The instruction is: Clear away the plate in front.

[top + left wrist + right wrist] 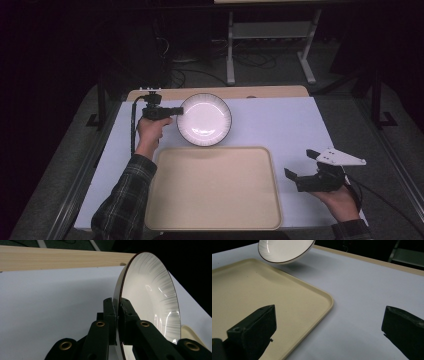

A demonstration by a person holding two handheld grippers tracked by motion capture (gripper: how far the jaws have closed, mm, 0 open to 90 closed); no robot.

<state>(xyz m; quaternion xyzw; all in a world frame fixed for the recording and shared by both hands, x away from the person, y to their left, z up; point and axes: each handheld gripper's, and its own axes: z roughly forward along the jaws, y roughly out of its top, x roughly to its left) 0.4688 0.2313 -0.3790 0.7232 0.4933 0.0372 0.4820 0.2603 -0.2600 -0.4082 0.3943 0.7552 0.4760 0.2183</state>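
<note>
White and dark-rimmed, the plate (204, 119) sat in the high view at the far middle of the table (295, 125), just beyond the far edge of the beige tray (212, 187). The left gripper (174, 110) reached in from the plate's left side and met its rim, with the person's left hand (150, 131) behind it and a plaid sleeve (125, 200) trailing back to the near edge. The right gripper (299, 165) hovered to the right of the tray, well apart from the plate, its jaws spread wide, a grey three-cornered plate (341, 157) on top and the right hand (342, 200) beneath it.

In the left gripper view, the two black jaws were pinched close together on the rim of the plate (150, 295), one on each face of it. The plate appeared edge-on and steeply turned because of the camera's own tilt. The pale table cover (50, 302) lay behind, with a strip of bare wood (62, 257) at its far edge.

In the right gripper view, the jaws stood far apart with nothing between them. The tray (262, 290) lay to the left, its rounded corner between the jaws. The plate (284, 250) appeared beyond it, lifted clear of the table with a shadow underneath.
</note>
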